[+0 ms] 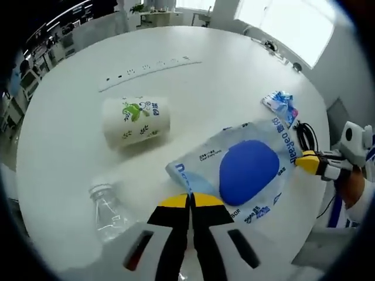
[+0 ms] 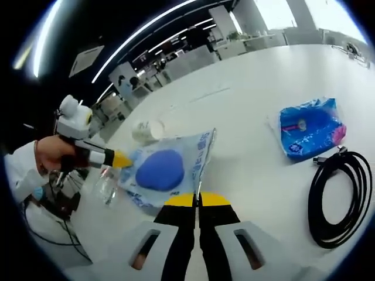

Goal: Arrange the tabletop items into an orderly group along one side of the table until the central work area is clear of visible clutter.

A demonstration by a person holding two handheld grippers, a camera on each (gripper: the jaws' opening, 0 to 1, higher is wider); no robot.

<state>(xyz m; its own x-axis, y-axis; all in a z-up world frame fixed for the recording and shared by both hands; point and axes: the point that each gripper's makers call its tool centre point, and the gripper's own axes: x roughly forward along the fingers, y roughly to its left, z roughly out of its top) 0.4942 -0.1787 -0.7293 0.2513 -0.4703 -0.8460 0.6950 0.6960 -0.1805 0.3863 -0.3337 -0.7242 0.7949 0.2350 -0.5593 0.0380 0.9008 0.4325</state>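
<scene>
While both tongs clamp it, blue-printed bag (image 1: pixel 249 170) stretched between left tongs (image 1: pixel 190 200), right tongs (image 2: pixel 197 199) (opposite edges).

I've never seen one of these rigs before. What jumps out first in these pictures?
The eye goes first to the clear plastic bag with a big blue oval, stretched flat between the two yellow-tipped grippers, left gripper and right gripper, each shut on an end. Past it on the white round table a cream paper cup with green leaf print lies on its side. In the right gripper view a coiled black cable sits beside a small blue packet.
</scene>
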